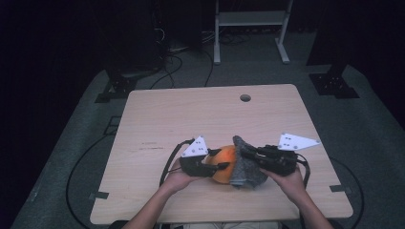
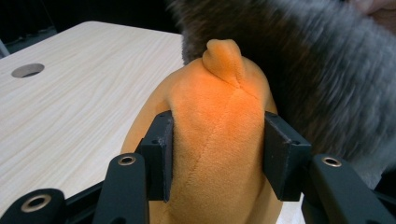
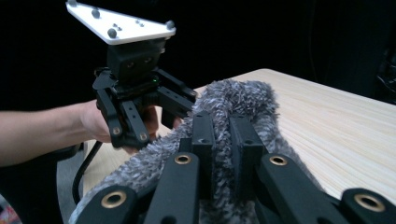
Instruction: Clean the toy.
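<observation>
— Fur cover is about half off, I'd say. The right gripper (image 3: 222, 154) has its jaws pressed together on a pinch of the grey fuzzy cover (image 1: 248, 167), and the left gripper (image 2: 218, 154) is clamped on the orange plush toy (image 2: 219, 130), both held just above the near middle of the bench (image 1: 191, 109).

— What could spoil it?

— That pinch is only a thin fold of pile. Pull hard and I reckon the fur slips out of the jaws, or the soft orange body squeezes free on the other side, since it gives under the pads.

— Can you see the orange grip from above?

— Barely; from the high view the hands and plates crowd it. The left gripper view shows both pads sunk into the plush. The right gripper view shows the fur caught between its jaws, with the other gripper beyond.
</observation>
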The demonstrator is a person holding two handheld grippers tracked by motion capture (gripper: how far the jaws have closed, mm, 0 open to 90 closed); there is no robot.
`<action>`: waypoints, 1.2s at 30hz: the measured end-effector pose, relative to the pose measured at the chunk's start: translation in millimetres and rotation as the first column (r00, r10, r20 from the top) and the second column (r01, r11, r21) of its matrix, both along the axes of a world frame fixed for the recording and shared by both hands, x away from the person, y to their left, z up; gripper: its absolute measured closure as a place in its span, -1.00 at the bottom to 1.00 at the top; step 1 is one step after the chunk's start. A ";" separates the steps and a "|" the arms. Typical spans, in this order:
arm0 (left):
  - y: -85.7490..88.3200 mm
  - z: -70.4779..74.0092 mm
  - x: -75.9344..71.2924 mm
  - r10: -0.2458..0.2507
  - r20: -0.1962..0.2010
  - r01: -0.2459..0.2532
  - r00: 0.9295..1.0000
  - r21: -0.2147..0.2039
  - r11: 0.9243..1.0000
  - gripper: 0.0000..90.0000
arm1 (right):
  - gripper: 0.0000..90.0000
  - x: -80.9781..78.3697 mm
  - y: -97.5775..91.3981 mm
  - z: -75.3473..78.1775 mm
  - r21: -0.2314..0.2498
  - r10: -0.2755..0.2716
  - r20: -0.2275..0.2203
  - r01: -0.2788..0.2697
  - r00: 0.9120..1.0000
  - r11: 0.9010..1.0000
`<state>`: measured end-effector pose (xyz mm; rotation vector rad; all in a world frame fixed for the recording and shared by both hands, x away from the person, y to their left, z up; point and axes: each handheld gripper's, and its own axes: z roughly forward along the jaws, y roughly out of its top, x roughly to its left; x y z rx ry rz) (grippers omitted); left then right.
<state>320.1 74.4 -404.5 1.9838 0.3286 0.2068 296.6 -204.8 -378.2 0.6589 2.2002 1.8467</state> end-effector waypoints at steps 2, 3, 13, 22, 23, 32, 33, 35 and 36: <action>-2.1 -3.0 -1.0 0.001 0.001 -0.001 1.000 0.027 1.000 0.10 | 0.81 2.7 12.5 -4.6 -0.074 0.002 0.002 -0.002 1.000 0.997; -3.1 -6.4 -0.3 0.000 0.005 -0.001 1.000 0.048 0.999 0.06 | 0.81 4.5 15.9 -9.3 -0.094 -0.001 -0.008 0.000 1.000 0.996; -0.3 -29.3 17.9 -0.034 -0.104 0.043 0.994 0.082 0.996 -0.79 | 0.81 7.8 -0.7 -25.5 -0.120 -0.045 -0.054 0.038 0.998 0.992; -1.9 -27.7 11.9 -0.011 -0.029 0.013 1.000 0.071 0.997 -0.17 | 0.81 5.5 -36.6 -45.6 -0.184 -0.137 -0.114 0.114 0.984 0.976; -2.0 -25.9 11.5 -0.004 -0.030 0.006 1.000 0.063 0.998 -0.15 | 0.81 5.0 -40.6 -48.2 -0.186 -0.139 -0.123 0.115 0.983 0.976; -1.3 -3.3 4.6 0.039 0.007 -0.039 0.999 0.079 0.996 -0.03 | 0.81 -3.3 -24.9 -4.8 -0.042 -0.060 -0.025 0.059 0.998 0.997; -2.1 -2.9 4.0 0.041 0.004 -0.041 0.999 0.079 0.996 -0.02 | 0.81 -1.9 -17.8 -3.1 -0.049 -0.046 -0.017 0.045 0.999 0.998; -2.2 -2.3 2.8 0.049 0.016 -0.050 0.999 0.097 0.994 -0.02 | 0.81 2.2 0.2 -3.4 -0.092 -0.040 -0.008 0.039 0.999 0.995; -0.8 -2.9 3.2 0.055 0.017 -0.056 0.998 0.107 0.993 -0.02 | 0.80 5.4 6.2 -6.1 -0.113 -0.038 -0.013 0.036 0.999 0.993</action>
